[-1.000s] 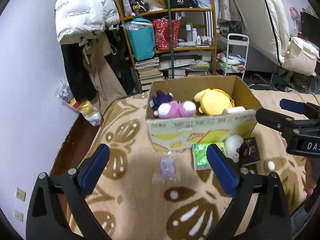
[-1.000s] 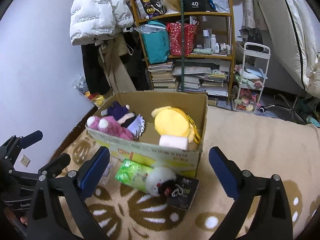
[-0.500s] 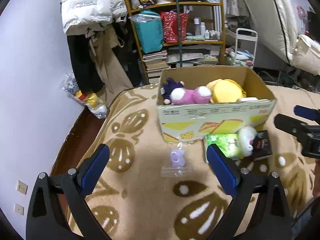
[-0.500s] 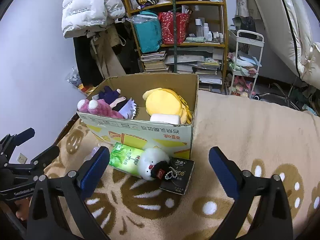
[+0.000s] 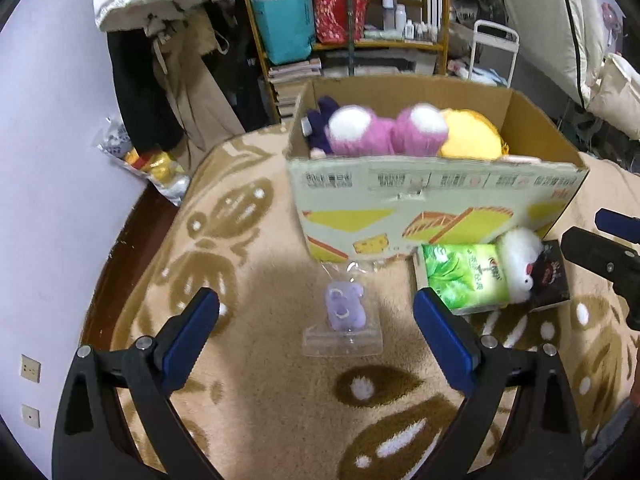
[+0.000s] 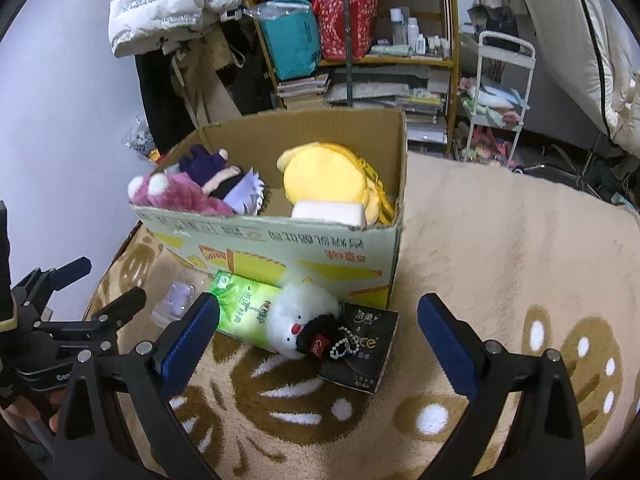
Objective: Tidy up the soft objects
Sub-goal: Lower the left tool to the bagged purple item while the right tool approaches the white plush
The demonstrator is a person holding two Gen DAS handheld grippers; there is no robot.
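**Both grippers hover wide before the box**

Your left gripper (image 5: 316, 330) hangs with jaws spread, holding nothing, over the small purple toy in its clear packet (image 5: 345, 306). Right of that lie the green pack (image 6: 244, 308) and the white plush (image 6: 298, 326), against the near wall of the cardboard box (image 6: 280, 248). Your right gripper (image 6: 318, 334) hovers there, jaws spread, empty.
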